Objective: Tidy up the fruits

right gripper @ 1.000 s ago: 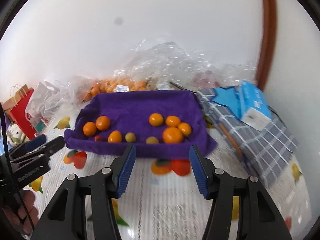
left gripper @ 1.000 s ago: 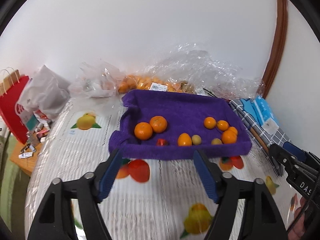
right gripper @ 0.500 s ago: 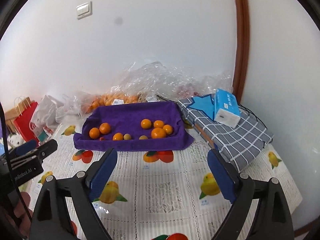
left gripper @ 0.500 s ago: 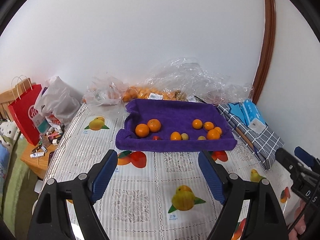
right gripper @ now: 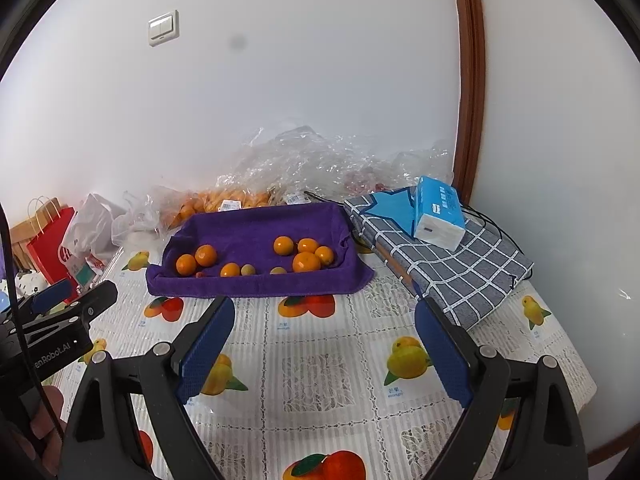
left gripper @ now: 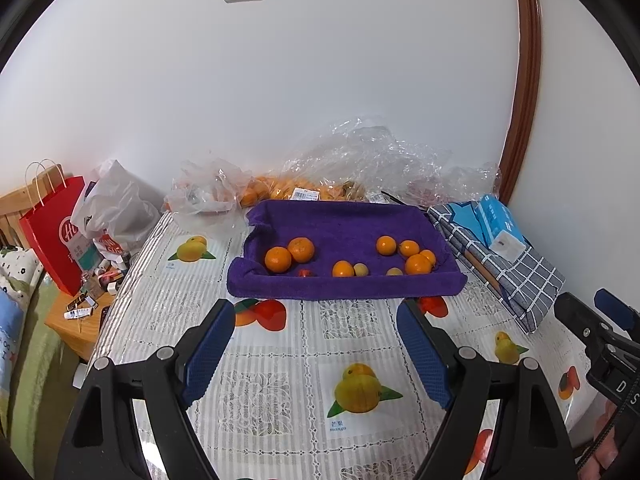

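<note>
A purple towel-lined tray [left gripper: 344, 220] [right gripper: 256, 228] sits at the back of the table. In it lie two oranges at the left [left gripper: 290, 254] [right gripper: 196, 260], a cluster of oranges at the right [left gripper: 412, 254] [right gripper: 306, 256], a small orange [left gripper: 343, 269], two small greenish fruits [left gripper: 361, 269] and a small red fruit [left gripper: 305, 273]. My left gripper [left gripper: 316, 334] is open and empty, well in front of the tray. My right gripper [right gripper: 324, 332] is open and empty, also in front of the tray.
Clear plastic bags with more oranges [left gripper: 296, 190] [right gripper: 224, 200] lie behind the tray by the wall. A checked folded cloth [right gripper: 448, 256] with a blue tissue pack [right gripper: 438, 212] lies to the right. A red paper bag [left gripper: 52, 232] and clutter stand off the left edge.
Both grippers have pulled back and up from the tray, so more of the table and wall shows. Both stay open and empty. The fruits have not moved.
</note>
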### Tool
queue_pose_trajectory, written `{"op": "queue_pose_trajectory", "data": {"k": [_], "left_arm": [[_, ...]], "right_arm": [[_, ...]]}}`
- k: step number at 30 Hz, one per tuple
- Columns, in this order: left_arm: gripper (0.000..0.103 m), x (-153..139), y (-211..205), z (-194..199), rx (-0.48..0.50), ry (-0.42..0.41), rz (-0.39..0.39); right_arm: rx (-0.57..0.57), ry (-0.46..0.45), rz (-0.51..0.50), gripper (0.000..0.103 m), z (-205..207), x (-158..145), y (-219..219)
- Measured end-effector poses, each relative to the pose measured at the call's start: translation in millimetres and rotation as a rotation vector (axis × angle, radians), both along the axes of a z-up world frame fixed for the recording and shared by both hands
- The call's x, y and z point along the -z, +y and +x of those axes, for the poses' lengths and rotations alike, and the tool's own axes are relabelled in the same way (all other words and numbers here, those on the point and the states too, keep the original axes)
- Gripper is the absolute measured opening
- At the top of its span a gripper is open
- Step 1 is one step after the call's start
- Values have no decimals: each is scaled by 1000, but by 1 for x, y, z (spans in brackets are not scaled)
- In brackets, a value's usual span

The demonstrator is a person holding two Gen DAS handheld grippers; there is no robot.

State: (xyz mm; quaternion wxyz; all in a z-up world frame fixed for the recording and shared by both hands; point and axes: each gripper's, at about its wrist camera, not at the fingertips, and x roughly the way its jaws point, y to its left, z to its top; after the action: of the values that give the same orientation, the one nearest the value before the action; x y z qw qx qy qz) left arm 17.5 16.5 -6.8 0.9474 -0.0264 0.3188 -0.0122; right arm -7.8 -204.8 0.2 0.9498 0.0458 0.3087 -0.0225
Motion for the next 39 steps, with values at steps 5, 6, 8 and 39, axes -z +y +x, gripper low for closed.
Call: {"op": "queue_pose_trajectory", "data": {"k": [5, 6, 8, 39], "left_arm": [[82, -2, -2, -2, 5, -4, 12], [82, -2, -2, -2, 5, -5, 11], [82, -2, -2, -2, 5, -6, 10], [82, -5, 0, -3, -6, -12, 24]], "right_arm": [[6, -2, 0, 91, -1, -1, -2], [7, -1, 1, 91, -1, -1, -3], [7, 0, 0, 91, -1, 0, -3], [9, 10, -2, 91, 0, 4, -1]]}}
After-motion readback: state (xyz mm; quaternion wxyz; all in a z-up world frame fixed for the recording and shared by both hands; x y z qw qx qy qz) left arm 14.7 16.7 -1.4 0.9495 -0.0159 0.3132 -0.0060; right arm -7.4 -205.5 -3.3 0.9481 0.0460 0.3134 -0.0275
